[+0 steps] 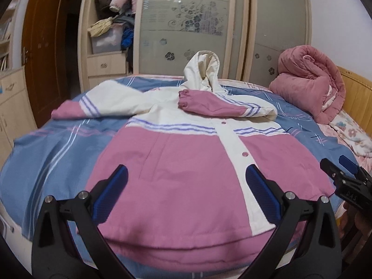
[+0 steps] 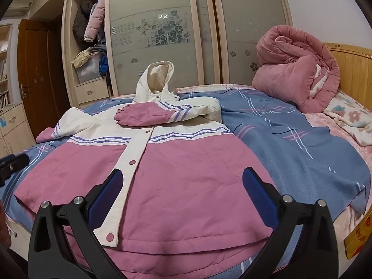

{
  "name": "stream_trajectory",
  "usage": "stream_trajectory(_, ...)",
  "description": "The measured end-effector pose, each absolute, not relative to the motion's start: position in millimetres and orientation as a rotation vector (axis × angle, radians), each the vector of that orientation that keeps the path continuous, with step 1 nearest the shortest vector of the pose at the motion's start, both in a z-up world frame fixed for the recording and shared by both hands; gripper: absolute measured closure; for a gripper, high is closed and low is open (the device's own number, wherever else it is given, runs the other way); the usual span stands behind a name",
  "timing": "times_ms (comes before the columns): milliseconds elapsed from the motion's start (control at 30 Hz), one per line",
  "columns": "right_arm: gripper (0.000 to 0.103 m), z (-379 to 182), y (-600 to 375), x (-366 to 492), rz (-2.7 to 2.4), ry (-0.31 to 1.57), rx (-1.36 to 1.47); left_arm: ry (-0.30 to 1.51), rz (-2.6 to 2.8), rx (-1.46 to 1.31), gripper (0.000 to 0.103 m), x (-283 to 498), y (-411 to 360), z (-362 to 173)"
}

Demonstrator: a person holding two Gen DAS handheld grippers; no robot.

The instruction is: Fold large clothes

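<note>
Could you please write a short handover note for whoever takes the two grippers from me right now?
Left gripper: open, empty, hovering over the jacket's hem.
Right gripper: open, empty, also over the hem, near the snap placket.
Jacket: lies front up on the blue blanket, hood propped up at the far end.
Done: right sleeve folded across the chest.
Left: left sleeve is spread outward; fold it in, then hood and body.
</note>
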State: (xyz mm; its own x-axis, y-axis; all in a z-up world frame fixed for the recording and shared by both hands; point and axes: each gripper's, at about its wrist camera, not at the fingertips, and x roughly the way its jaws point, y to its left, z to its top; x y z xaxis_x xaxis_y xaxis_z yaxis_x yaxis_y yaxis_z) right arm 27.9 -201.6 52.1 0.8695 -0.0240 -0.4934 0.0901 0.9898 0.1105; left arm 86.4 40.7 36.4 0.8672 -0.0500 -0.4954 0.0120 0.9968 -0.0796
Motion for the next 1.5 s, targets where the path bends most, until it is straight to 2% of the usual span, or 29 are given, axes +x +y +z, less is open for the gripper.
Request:
stream_trajectory(300,0.001,53,-197,20,-0.055,0.512,0.115,0.562,-0.004,-0.071,0.002,73,42,17)
stream_trajectory(567,0.001,52,-194,20,-0.053,0.509,0.110,0.520,0.007,-0.058,0.002,70,39,18)
stream_trajectory(1500,0.001,52,-188,20,-0.025,0.513,0.100,0.541,0.001,-0.052,0.002,81,39,13)
